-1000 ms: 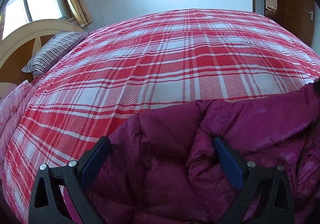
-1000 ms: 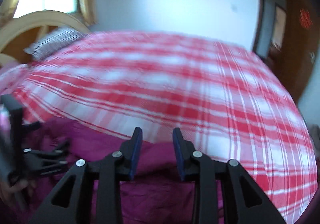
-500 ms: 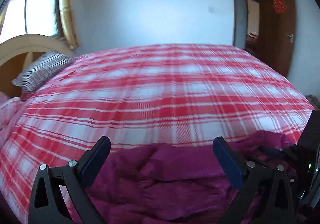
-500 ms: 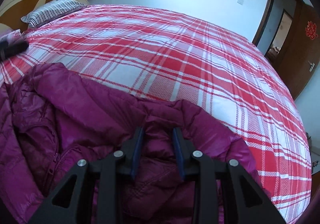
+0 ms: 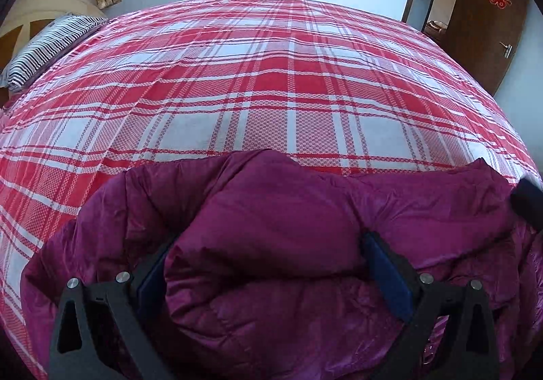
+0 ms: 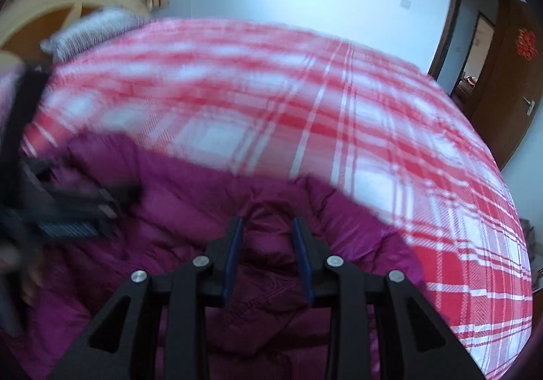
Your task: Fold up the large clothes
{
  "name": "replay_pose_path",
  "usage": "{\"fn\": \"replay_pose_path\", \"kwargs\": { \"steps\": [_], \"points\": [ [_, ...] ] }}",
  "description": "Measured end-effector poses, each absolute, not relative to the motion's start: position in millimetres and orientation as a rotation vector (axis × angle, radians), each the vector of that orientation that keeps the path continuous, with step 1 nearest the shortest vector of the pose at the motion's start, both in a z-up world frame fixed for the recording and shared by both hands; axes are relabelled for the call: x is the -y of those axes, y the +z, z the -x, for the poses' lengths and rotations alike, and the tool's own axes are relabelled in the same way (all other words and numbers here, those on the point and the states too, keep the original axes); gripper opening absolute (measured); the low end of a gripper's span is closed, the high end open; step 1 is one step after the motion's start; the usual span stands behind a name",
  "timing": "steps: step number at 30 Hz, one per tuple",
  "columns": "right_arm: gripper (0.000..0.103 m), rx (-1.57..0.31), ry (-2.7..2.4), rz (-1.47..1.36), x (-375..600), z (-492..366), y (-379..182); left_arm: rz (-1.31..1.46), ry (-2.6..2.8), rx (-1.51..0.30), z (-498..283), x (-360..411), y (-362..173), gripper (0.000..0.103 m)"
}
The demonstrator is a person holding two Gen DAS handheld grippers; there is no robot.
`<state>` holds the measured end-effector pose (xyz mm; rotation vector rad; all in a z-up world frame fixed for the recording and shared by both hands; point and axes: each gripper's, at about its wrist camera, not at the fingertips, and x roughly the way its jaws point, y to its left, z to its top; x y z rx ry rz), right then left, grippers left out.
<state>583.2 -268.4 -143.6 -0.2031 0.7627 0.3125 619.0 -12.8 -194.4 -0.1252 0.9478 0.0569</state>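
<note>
Left tool (image 5: 268,273) spread wide around a jacket (image 5: 288,210) fold; right tool (image 6: 268,258) pinching jacket's far edge (blurred), bed (image 5: 271,74) beyond.

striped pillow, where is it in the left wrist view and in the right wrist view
Left wrist view: the striped pillow lies at the far left edge, by the wooden headboard.
Right wrist view: the same pillow sits upper left, blurred, below the headboard.
Shared landmark: the dark wooden door with the red ornament, upper right in both.
</note>
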Motion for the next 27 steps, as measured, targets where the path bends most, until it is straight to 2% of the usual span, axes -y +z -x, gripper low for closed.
{"fn": "replay_pose_path", "kwargs": {
  "steps": [4, 10, 17, 20, 22, 27],
  "points": [
    [0.033, -0.694, 0.303, 0.147, 268.5, -586.5, -118.8, 0.121, 0.06, -0.943, -619.8, 12.7, -194.7, 0.102],
    [0.03, -0.819, 0.293, 0.112, 267.5, -612.8, -160.4, 0.134, 0.054, -0.936, -615.9, 8.2, -191.0, 0.102],
    [0.029, -0.836, 0.313, 0.083, 276.9, -608.1, -176.9, 0.171, -0.029, -0.688, -575.1, 5.3, -118.1, 0.102],
    [0.029, -0.826, 0.308, 0.094, 275.4, -606.9, -176.8, 0.272, -0.145, -0.651, -579.7, 8.0, -101.5, 0.102],
    [0.029, -0.825, 0.314, 0.079, 277.6, -607.7, -177.2, 0.303, -0.179, -0.673, -588.3, 13.2, -106.3, 0.102],
    [0.028, -0.815, 0.328, 0.037, 283.7, -606.4, -177.6, 0.322, -0.135, -0.849, -616.3, 15.4, -163.3, 0.102]
  ]
}}
